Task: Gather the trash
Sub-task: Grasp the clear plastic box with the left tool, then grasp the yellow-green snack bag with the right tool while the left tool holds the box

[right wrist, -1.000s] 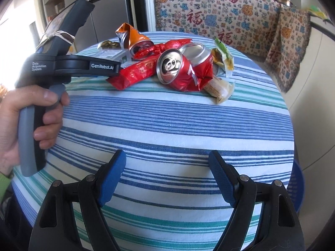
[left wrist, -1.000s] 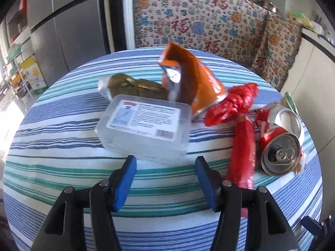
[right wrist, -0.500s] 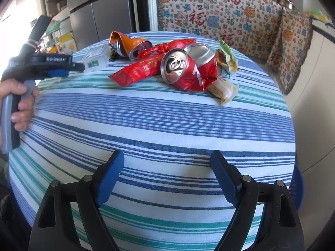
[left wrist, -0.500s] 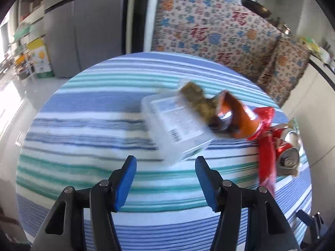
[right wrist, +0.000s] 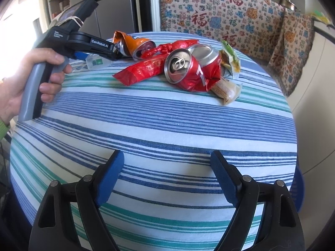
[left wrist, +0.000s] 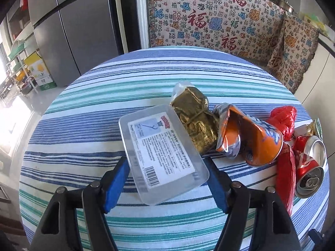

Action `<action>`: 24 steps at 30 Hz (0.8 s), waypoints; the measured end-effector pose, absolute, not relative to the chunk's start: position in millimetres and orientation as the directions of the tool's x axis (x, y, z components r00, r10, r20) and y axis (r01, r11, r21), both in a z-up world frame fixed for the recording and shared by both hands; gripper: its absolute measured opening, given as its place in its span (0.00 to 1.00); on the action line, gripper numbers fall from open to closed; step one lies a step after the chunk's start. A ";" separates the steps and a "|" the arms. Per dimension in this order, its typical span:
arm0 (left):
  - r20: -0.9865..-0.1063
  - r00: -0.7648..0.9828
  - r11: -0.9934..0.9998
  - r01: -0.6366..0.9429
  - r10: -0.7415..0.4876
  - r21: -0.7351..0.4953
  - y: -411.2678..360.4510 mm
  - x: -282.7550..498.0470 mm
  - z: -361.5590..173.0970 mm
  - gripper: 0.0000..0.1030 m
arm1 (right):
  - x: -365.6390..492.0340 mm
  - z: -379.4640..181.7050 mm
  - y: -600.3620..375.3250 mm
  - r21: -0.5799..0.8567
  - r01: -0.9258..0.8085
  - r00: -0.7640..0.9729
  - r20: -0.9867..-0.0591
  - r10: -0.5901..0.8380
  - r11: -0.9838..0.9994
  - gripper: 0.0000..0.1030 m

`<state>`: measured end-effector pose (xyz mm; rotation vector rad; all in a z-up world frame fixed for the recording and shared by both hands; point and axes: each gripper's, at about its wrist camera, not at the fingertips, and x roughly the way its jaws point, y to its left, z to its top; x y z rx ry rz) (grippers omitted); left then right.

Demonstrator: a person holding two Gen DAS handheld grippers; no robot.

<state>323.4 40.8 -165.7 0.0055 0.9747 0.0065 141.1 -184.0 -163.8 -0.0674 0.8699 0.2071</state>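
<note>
We are going for the clear plastic box first, the flat one with the white label on top. It lies on the striped tablecloth, and it is the bit of trash at the left end of the pile. Just behind the box is a gold crinkly packet, touching it. To the right of the box lies the squashed orange can, then a red wrapper and a squashed red can, farther from the box. Our left gripper is down around the near end of the box. Its blue pads sit one on each side of the box, and the jaws are opening wider to fit it. The pads look very close to the box's sides, but we do not think they squeeze it yet. Our right gripper waits well away from the box, over bare cloth, with its jaws spread wide and nothing in them. In that view a hand holds the left tool by its grey handle. We think the step now is getting the box. Next we need to slide the left gripper a little more around the box, close the pads on its two long sides, and lift it. The box looks smooth and slippery, so we should squeeze softly but firmly. We cannot see a bin in these views.
</note>
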 end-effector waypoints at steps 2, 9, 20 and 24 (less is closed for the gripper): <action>-0.821 0.571 1.000 0.013 0.003 0.013 42.8 314.3 -164.4 0.70 | 141.2 -163.7 -184.4 0.025 -0.208 0.626 -0.765 0.152 0.978 0.83; -0.814 0.571 0.987 0.160 -0.102 -0.012 50.8 234.3 -163.2 0.70 | 143.4 -163.7 -195.0 0.029 -0.178 0.627 -0.767 0.136 0.984 0.83; -0.811 0.570 0.976 0.217 -0.131 -0.006 45.8 196.4 -170.1 0.73 | 153.6 -161.3 -213.0 0.039 -0.121 0.628 -0.771 0.107 0.992 0.82; -0.804 0.582 0.977 0.213 -0.121 0.008 43.0 197.3 -171.6 0.75 | 177.5 -148.9 -252.1 0.069 -0.015 0.645 -0.761 0.063 0.997 0.80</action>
